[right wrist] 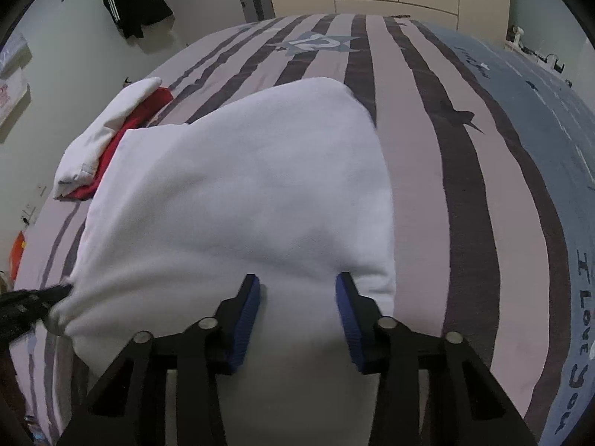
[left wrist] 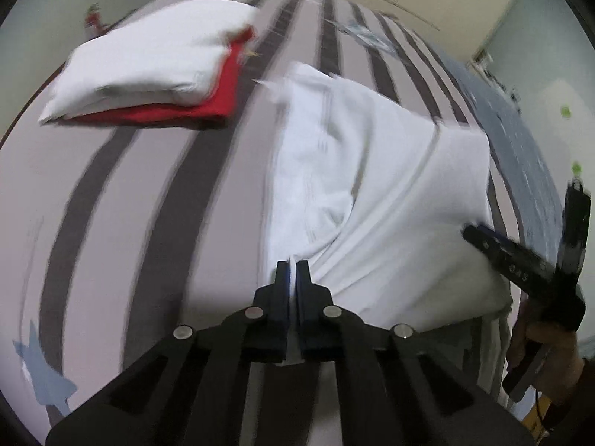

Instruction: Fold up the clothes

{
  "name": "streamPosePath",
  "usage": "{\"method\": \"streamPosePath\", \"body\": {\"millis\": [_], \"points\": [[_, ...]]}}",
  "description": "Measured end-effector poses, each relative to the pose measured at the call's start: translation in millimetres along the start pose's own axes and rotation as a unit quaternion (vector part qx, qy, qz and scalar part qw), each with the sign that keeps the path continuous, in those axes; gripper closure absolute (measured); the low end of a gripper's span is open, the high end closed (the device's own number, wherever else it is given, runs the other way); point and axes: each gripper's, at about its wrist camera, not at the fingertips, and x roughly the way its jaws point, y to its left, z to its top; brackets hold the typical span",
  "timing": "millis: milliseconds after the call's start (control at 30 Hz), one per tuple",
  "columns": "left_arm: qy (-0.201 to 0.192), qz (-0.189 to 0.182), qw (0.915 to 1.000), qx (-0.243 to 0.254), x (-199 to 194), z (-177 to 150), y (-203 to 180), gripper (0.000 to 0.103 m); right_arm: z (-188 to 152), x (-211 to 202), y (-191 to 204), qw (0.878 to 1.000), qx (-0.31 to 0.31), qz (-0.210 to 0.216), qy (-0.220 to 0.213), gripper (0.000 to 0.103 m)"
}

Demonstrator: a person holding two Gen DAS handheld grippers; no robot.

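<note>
White garment (left wrist: 375,186) lay on the striped bedspread (left wrist: 130,186), centre-right in the left wrist view, spreading from 6 toward 1 o'clock. Left gripper (left wrist: 293,271) was clamped on a pinch of its near edge, jaws together with a sliver of white cloth between them. Right gripper (right wrist: 297,290) stood with jaws apart over the garment's near right corner, nothing between the pads; whether they touched the cloth could not be told.

Handling judgement: soft, light knit, limp, no stiffness. It bunched and creased toward the left pinch, so it would likely sag and drag if lifted from one point. Best hold looked like edges or corners, one per gripper, well apart, to keep the fold line taut. Not fragile, not slippery; the blue pads (right wrist: 247,316) should bite thin cloth fine.

View differences: left wrist view was motion-blurred but showed the garment's layered left side with seam lines, and the right gripper (left wrist: 520,256) from the side at 3 o'clock with the person's hand (left wrist: 546,364) behind it. It also showed the folded white piece (left wrist: 148,59) stacked on a folded red piece (left wrist: 167,111) at 10 o'clock. Right wrist view was sharp: smooth top face of the garment (right wrist: 238,193), the left gripper's tip (right wrist: 33,304) at 8 o'clock, a star print (right wrist: 312,42) at 12, and a dark jacket (right wrist: 134,0) hanging on the wall at 11.
</note>
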Motion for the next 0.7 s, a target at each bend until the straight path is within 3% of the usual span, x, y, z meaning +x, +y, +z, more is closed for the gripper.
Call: {"method": "streamPosePath", "body": {"millis": [67, 167, 333, 467, 567, 700], "points": [[0.005, -0.012, 0.9997, -0.021, -1.1, -1.4, 9.9, 0.099, 0.3, 0.1, -4.6, 1.0, 0.008, 0.003, 0.001, 0.079], [-0.026, -0.015, 0.9991, -0.028, -18.4, 14.3, 7.4, 0.099, 0.9, -0.2, -3.8, 1.0, 0.009, 0.0, 0.002, 0.079], [-0.073, -0.009, 0.9971, -0.022, -34.9, 45.9, -3.4, 0.083, 7.0, -3.7, -2.1, 1.0, 0.007, 0.002, 0.014, 0.076], [-0.055, -0.026, 0.9978, 0.025, 3.1, 83.9, -20.7, 0.083, 15.9, -15.4, -2.7, 1.0, 0.019, 0.0, 0.011, 0.076], [-0.031, -0.034, 0.9981, 0.04, 36.7, 103.8, -38.8, 0.083, 30.5, -26.7, -5.1, 0.999, 0.029, 0.001, -0.015, 0.076], [-0.033, -0.037, 0.9973, 0.055, 51.5, 118.3, -48.6, 0.083, 54.0, -24.9, -9.4, 0.999, 0.037, 0.002, -0.04, 0.073]]}}
